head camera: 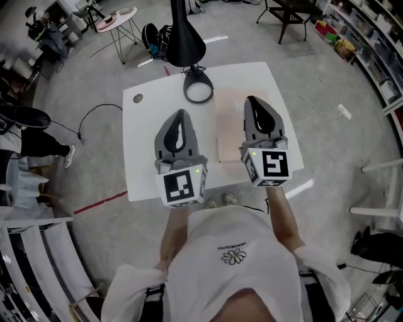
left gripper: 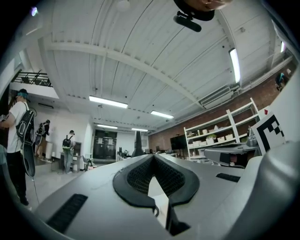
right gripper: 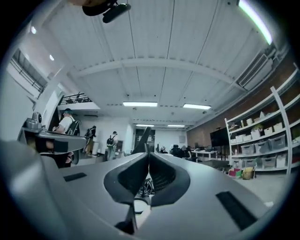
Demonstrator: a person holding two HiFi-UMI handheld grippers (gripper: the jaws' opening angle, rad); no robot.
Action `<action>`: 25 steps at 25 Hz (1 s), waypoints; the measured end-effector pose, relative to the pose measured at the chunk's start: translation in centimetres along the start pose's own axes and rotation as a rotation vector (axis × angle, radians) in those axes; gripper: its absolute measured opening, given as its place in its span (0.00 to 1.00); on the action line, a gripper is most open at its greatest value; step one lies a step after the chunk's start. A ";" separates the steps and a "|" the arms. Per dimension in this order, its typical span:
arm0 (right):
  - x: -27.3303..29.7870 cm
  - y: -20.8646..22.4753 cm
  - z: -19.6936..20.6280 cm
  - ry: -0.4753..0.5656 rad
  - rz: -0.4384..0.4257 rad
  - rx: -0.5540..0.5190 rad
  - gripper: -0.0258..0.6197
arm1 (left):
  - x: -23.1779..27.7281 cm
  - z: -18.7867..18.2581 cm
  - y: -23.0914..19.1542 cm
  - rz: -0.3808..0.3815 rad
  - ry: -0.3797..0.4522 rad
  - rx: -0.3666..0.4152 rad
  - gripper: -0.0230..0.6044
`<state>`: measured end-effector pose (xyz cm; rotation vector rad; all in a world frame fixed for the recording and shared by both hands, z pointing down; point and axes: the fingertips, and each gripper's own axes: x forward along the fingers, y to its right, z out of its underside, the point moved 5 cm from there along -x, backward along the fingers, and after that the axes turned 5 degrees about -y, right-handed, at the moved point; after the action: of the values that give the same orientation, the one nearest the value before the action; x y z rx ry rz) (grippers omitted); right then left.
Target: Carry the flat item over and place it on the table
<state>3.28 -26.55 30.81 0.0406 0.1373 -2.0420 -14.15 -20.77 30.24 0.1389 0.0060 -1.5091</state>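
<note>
A pale pink flat item (head camera: 230, 129) lies on the white table (head camera: 145, 170), right of the middle. My right gripper (head camera: 253, 100) hovers over the item's right edge, and its jaws meet with nothing between them. In the right gripper view the right gripper (right gripper: 148, 153) points level across the room. My left gripper (head camera: 182, 113) hangs over bare tabletop just left of the flat item, also shut and empty. The left gripper view shows the left gripper (left gripper: 152, 156) with its pads together at the tip.
A black lamp (head camera: 184, 38) with a round ring base (head camera: 198, 88) stands at the table's far edge. A small hole (head camera: 138, 98) marks the far left corner. A side table (head camera: 119, 19), a black chair (head camera: 286, 16), floor cables and people surround the table.
</note>
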 end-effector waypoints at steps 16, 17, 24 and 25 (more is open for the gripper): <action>-1.0 -1.0 2.0 -0.044 0.003 -0.027 0.06 | -1.0 0.0 -0.3 -0.094 0.019 -0.006 0.06; -1.0 -1.2 2.0 -0.047 0.000 -0.031 0.06 | -1.1 0.1 -0.4 -0.096 0.020 -0.007 0.06; -1.0 -2.1 2.3 -0.068 -0.030 -0.058 0.06 | -1.4 0.4 -0.7 -0.103 0.014 -0.014 0.06; -1.0 -2.3 2.3 -0.075 -0.042 -0.061 0.06 | -1.4 0.4 -0.7 -0.104 0.013 -0.016 0.06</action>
<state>1.77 -24.90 33.36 -0.0778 0.1550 -2.0770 -14.94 -19.48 30.69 0.1368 0.0362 -1.6117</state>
